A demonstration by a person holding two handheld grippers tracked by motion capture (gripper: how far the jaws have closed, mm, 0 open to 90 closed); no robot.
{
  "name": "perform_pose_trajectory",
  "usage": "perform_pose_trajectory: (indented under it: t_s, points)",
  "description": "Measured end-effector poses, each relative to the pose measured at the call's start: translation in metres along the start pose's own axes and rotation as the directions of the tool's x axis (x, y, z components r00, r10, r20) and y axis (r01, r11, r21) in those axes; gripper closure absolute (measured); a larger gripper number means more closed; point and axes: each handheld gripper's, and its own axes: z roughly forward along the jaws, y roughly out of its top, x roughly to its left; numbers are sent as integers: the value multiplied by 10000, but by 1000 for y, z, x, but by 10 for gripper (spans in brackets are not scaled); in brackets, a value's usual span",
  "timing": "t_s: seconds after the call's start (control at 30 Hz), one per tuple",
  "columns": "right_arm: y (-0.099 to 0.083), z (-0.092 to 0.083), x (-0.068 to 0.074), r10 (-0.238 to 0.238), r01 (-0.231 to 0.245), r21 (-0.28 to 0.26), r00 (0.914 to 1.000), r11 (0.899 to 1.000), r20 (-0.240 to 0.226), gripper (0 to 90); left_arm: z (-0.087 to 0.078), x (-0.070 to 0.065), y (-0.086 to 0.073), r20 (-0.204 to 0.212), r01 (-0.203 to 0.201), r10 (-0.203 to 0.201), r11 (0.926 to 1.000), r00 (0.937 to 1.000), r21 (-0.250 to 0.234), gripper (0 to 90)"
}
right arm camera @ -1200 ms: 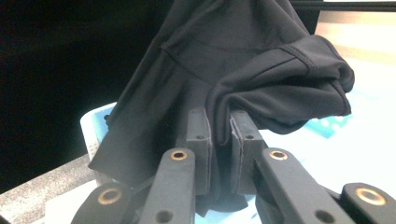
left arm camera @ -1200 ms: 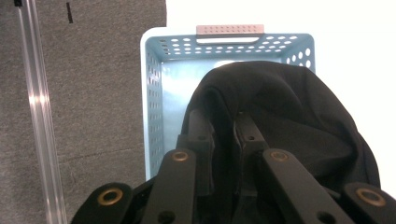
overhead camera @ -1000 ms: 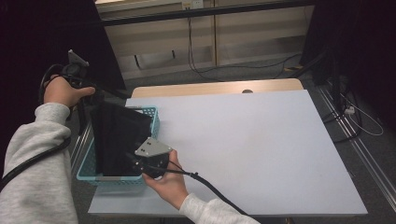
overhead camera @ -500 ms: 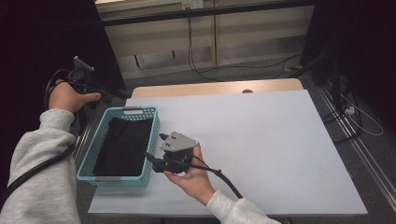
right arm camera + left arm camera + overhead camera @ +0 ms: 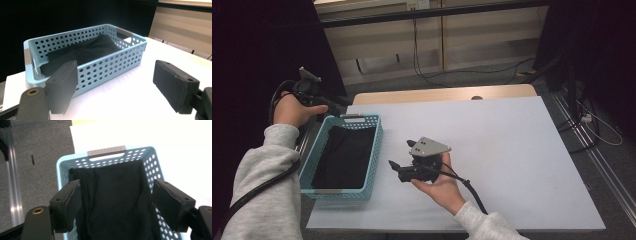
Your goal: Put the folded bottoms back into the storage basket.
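Two tongs are in the person's hands, and both stand apart with nothing between them. Both have just been opening wider.

A black cloth [image 5: 343, 156] lies inside a light blue basket [image 5: 375, 145]. The basket sits on the left side of the white counter [image 5: 512, 150], close to the left edge. Its long side runs from near to far. The cloth fills most of the bottom and lies along that same line, with a few soft folds in it.

The left tongs [image 5: 323, 104] are up by the far end of the basket, just past the grey handle [image 5: 107, 151]. In the left gripper view the two black pads [image 5: 72, 202] sit on either side of the cloth, looking down on it from above. They do not touch it.

The right tongs [image 5: 399, 162] are out on the bare counter, just to the right of the basket. They point left, at the basket's long wall. In the right gripper view that wall stands between the pads and the cloth.

So the cloth lies below and a bit nearer than the left tongs, and to the left of the right tongs. I think the left hand has the easier way in, since it only needs to go down. The right hand would first have to lift over the wall.
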Motion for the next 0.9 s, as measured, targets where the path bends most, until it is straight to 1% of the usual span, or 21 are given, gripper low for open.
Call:
perform_pose_trajectory:
  t_s: [0.03, 0.07, 0.1, 0.13, 0.2, 0.3, 0.43, 0.5, 0.53, 0.73, 0.83, 0.9]
  points:
    - [0, 0, 0, 0, 0, 0, 10000, 10000, 0, 193, 0, 0, 0, 0, 0, 0, 10000, 10000, 0, 243]
    - [-3, -3, -4, 62, -62, 42, 10000, 10000, 40, 191, 1, -3, 0, 31, -168, 169, 9998, 9999, -89, 242]
    - [-4, -4, -6, 65, -66, 69, 10000, 10000, 47, 190, 1, -3, 0, 31, -168, 169, 9998, 9999, -89, 241]
    - [-5, -6, -7, 121, -122, 112, 9999, 9999, 42, 190, 3, -7, 0, 147, -176, 178, 9998, 9997, -88, 238]
    - [-8, -8, -10, 75, -76, 198, 9999, 9998, 87, 183, 5, -11, -1, 163, -324, 325, 9994, 9993, -82, 236]
    - [-11, -13, -14, 126, -129, 266, 9999, 9996, 113, 179, 6, -14, -2, 193, -322, 325, 9994, 9993, -145, 227]
    - [-14, -18, -19, 188, -191, 273, 9997, 9994, 122, 178, 8, -19, -4, 268, -436, 442, 9988, 9987, -226, 224]
    - [-16, -21, -21, 257, -262, 361, 9996, 9990, 143, 175, 9, -22, -5, 302, -522, 528, 9984, 9981, -218, 224]
    - [-19, -24, -24, 268, -272, 388, 9996, 9989, 126, 171, 9, -25, -6, 320, -627, 634, 9978, 9975, -224, 222]
    - [-23, -31, -28, 322, -330, 391, 9993, 9987, 199, 163, 11, -32, -6, 446, -781, 791, 9967, 9959, -228, 215]
    - [-26, -38, -33, 265, -278, 472, 9993, 9985, 280, 161, 12, -40, -6, 614, -981, 999, 9947, 9931, -312, 213]
    - [-27, -40, -35, 276, -290, 496, 9992, 9983, 293, 161, 12, -43, -6, 617, -1019, 1036, 9943, 9927, -309, 212]
